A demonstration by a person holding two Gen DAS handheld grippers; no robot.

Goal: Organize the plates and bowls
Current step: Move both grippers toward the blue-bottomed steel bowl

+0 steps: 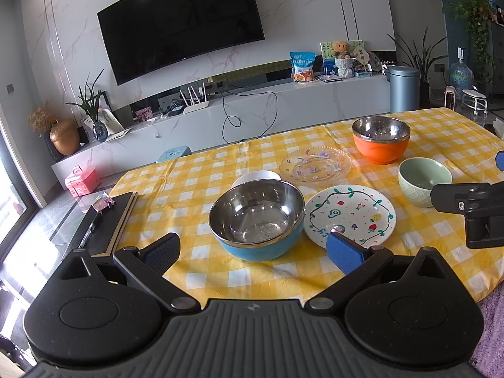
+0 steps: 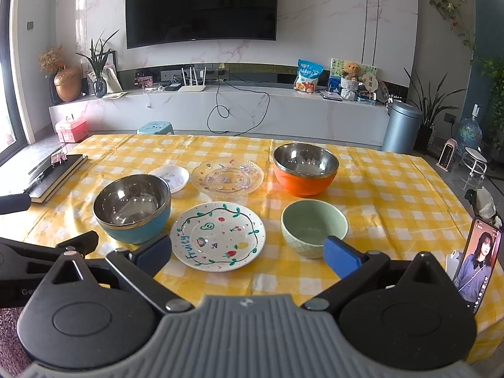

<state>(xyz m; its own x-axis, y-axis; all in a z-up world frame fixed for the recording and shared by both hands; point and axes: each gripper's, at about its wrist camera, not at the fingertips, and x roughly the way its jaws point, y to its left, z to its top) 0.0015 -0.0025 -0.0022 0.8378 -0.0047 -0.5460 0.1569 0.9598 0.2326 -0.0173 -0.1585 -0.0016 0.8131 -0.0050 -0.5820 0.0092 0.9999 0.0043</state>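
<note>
Right wrist view shows the table (image 2: 378,189) under a yellow checked cloth, with all the dishes lying apart and nothing stacked yet. From large to small: the blue steel bowl (image 2: 132,208) at the left, the orange steel bowl (image 2: 304,168) far at the right, the painted fruit plate (image 2: 217,236) in the middle front, the clear glass plate (image 2: 227,176) behind it, the green bowl (image 2: 313,231) at the right front, and the small white dish (image 2: 171,178) behind the blue bowl.

The right gripper (image 2: 249,256) is spread wide and holds nothing; the fruit plate lies straight ahead between its fingers, and the green bowl is just beside its right finger. In the left wrist view the left gripper (image 1: 252,250) is also spread and empty, with the blue steel bowl (image 1: 256,220) directly in front, near its fingers.

I judge the task is only starting. The left hand is nearer to the blue bowl, the right hand nearer to the fruit plate and the green bowl.
</note>
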